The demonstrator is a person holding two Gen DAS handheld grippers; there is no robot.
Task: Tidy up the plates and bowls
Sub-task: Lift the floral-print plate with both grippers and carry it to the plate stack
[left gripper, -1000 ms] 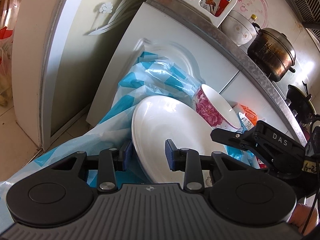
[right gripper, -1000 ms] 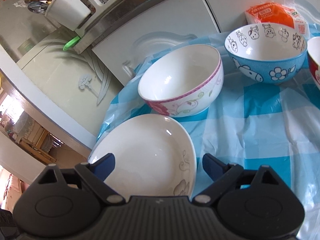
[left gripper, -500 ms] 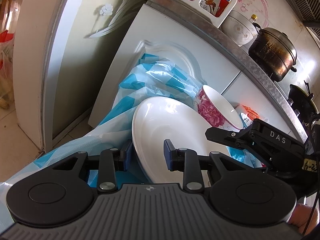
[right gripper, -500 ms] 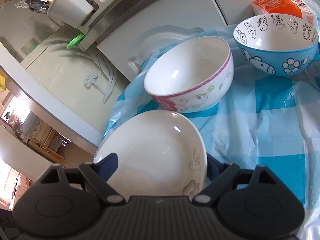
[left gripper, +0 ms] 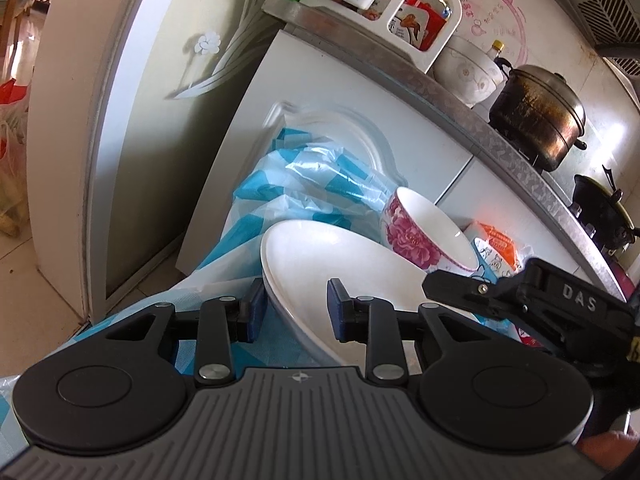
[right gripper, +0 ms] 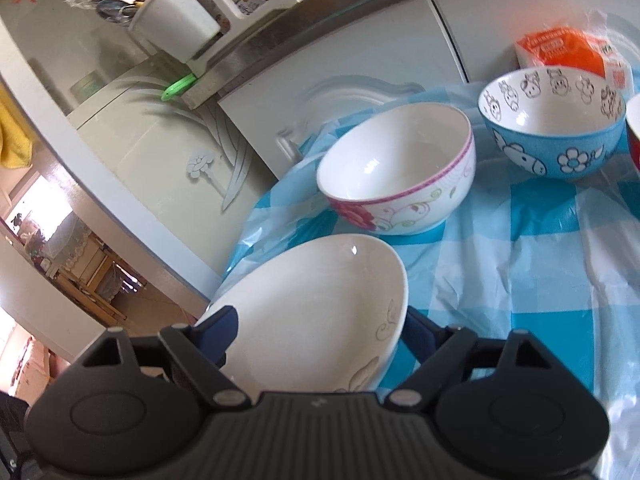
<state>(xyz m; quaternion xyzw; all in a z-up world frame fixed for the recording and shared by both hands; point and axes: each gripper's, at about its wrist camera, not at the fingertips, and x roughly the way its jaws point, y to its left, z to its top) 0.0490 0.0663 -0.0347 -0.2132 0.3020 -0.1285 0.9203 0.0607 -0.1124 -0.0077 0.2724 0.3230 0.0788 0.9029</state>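
Since a second ago both grippers have closed in on the white plate [right gripper: 316, 308], which now fills more of the right wrist view and has slid in between the right gripper's [right gripper: 320, 322] fingers. That plate lies at the near left corner of the surface [right gripper: 540, 276], on the blue-checked plastic cover, with its left edge overhanging or tipped up; the fisheye makes it hard to say which. The left gripper [left gripper: 295, 310] straddles the plate's near rim, one finger outside and below the rim, the other over the inner face, the fingers narrowed but apparently with a gap to the rim, so not yet pinching. The right gripper's fingers are spread wide, one at each side of the plate, across its width. Behind the plate, toward the cabinet, stands the pink-flowered bowl [right gripper: 400, 176], and the blue cartoon bowl [right gripper: 556, 128] sits to its right, an orange packet [right gripper: 568, 50] beyond. The rim already runs between the left fingers, so that hand is the nearer to a grasp; the plate needs only a squeeze across its thin edge.
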